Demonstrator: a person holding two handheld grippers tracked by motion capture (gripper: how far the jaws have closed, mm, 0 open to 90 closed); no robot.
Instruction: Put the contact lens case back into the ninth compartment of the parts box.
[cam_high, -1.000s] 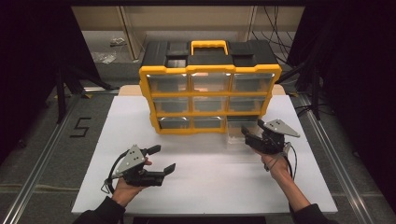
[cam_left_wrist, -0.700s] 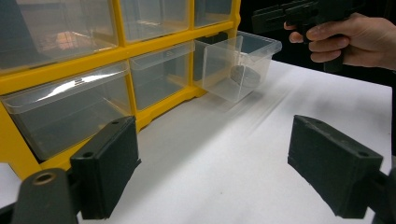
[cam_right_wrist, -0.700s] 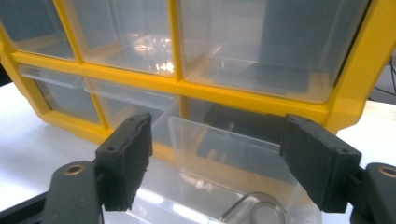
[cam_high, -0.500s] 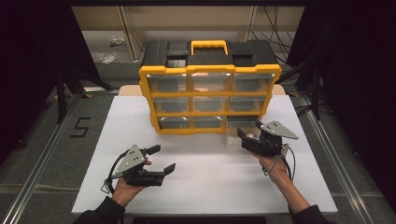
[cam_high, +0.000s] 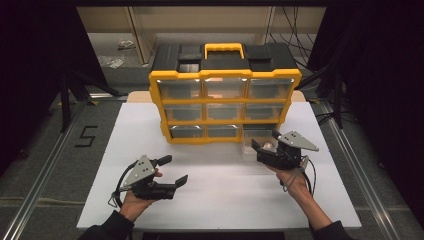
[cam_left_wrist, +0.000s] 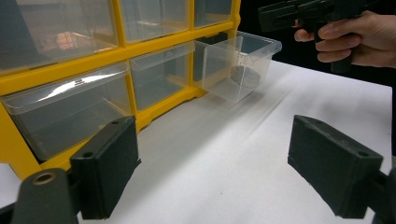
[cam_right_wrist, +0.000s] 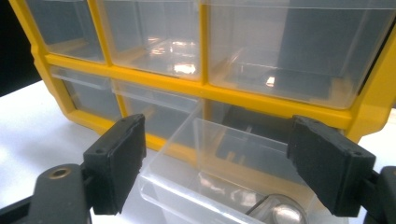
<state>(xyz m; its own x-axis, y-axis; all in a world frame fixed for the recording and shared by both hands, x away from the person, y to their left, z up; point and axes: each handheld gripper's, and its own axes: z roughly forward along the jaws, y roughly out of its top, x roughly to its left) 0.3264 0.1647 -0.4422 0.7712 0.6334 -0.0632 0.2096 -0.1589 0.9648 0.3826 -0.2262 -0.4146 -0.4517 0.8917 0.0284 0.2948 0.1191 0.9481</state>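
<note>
Risk lies in the pulled-out clear drawer (cam_right_wrist: 219, 172) tipping off the yellow organizer (cam_high: 225, 107), spilling its metal piece (cam_right_wrist: 280, 212). Right claw (cam_high: 265, 147) gapes wide around it, gripping nothing; left claw (cam_high: 172, 172) rests wide open, empty, above the surface (cam_high: 215, 195).

The organizer (cam_high: 225, 100) has a bright yellow frame with a black top and a yellow handle (cam_high: 224, 48). Its drawers, including the pulled-out drawer (cam_left_wrist: 238, 65), are clear plastic; a grey disc (cam_left_wrist: 246, 76) lies inside that one. Both tools (cam_high: 172, 172) (cam_high: 264, 145) are black with grey plates, over a plain white counter (cam_high: 220, 195).
</note>
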